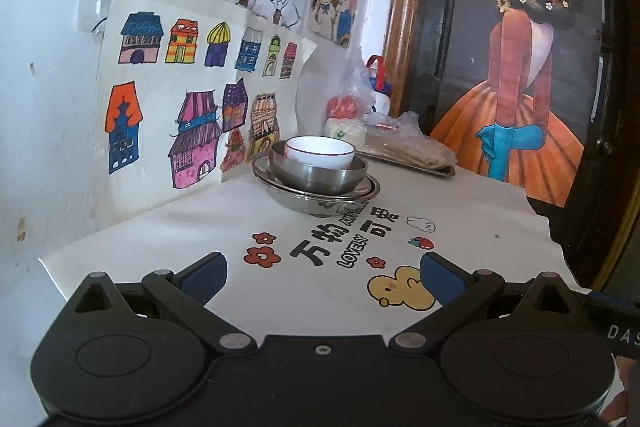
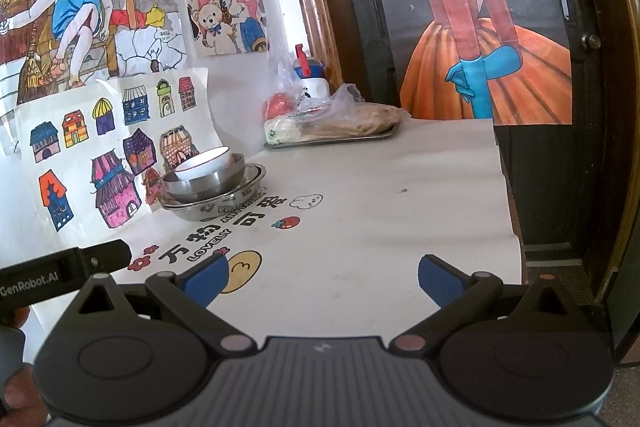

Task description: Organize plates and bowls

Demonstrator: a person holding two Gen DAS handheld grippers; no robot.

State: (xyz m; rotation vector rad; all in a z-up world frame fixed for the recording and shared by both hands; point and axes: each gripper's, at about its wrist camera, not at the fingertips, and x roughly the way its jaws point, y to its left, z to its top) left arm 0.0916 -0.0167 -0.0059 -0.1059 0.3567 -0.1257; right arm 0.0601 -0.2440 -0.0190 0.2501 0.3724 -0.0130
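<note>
1. The left gripper [image 1: 323, 277] hangs over the near edge of the table [image 1: 224, 211], jaws wide apart, holding nothing.
2. The right gripper [image 2: 323, 277] is likewise spread wide and empty, beside it.
3. A white bowl [image 1: 320, 151] sits in a steel bowl [image 1: 320, 173], which is nested in a steel plate [image 1: 316, 193], near the wall drawings.
4. Behind the stack, a tray [image 2: 332, 139] holds bagged food.

Both grippers: black linkage arms, silver rivets, blue fingertip pads [image 1: 204, 277], "GenRobot.AI" lettering [image 2: 30, 287]
</note>
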